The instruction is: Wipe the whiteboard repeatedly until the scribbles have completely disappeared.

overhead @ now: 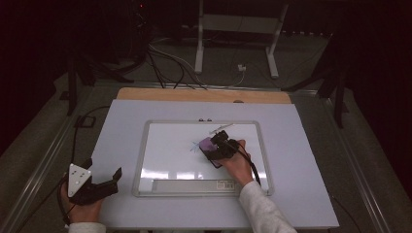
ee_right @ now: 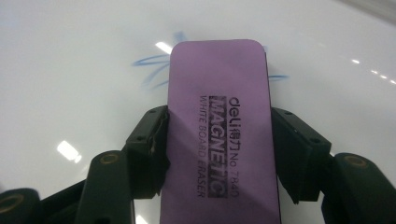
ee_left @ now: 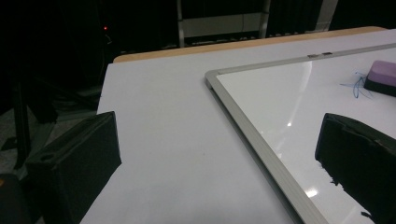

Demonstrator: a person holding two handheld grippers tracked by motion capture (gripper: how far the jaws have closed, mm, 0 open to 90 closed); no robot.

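Two hand-held grippers work at a white table [overhead: 311, 194]: the right gripper [overhead: 217, 144], its hand and pale sleeve reaching forward over the whiteboard [overhead: 145, 160], clamps a purple eraser [ee_right: 219, 135] by its long sides and presses it flat on the board over blue marker strokes [ee_right: 149, 63]. The left gripper [overhead: 114, 182] rests near the table's left edge beside the whiteboard, jaws spread wide with nothing between them.

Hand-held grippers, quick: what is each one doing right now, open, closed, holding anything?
Left hand-held gripper: open, holding nothing, resting beside the whiteboard.
Right hand-held gripper: closed on the purple eraser, over blue marks.
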